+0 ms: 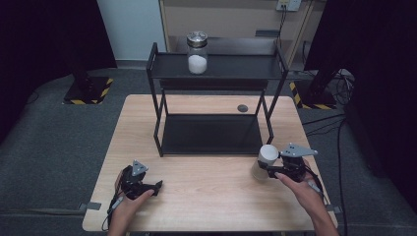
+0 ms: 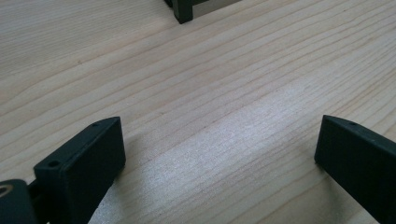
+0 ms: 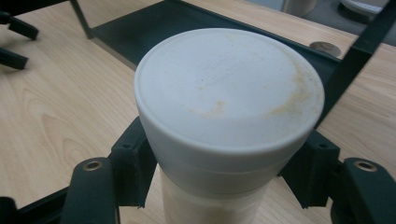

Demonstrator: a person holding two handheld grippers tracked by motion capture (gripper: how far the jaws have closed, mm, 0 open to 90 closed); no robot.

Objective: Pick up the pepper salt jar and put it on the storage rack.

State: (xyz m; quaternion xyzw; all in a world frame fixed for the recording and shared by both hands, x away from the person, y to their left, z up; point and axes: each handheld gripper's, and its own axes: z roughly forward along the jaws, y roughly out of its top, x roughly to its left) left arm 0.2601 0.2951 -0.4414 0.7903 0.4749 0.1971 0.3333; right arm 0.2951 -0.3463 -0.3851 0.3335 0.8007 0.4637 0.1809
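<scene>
The right gripper (image 1: 268,168) sits at the right front of the wooden table (image 1: 206,196), just in front of the rack's right front leg. Its jaws are closed against the sides of a white-lidded container (image 1: 266,160), just below the lid. In the right gripper view, the container (image 3: 229,116) stands upright between the two black jaws, and its flat white lid carries faint yellowish stains. The container's base appears to rest on the table surface, though contact cannot be confirmed.

The left gripper (image 1: 158,186) rests low at the left front of the table, held by the person's left hand (image 1: 129,204). In the left gripper view, its jaws stand wide apart with bare wood grain between them; they hold nothing.

A black two-tier metal rack (image 1: 214,98) stands at the centre rear of the table. Its lower shelf is bare. On the upper shelf stands a glass jar (image 1: 197,52) with a metal lid, partly filled with white granules. A small dark round disc (image 1: 242,108) lies on the table behind the rack.
</scene>
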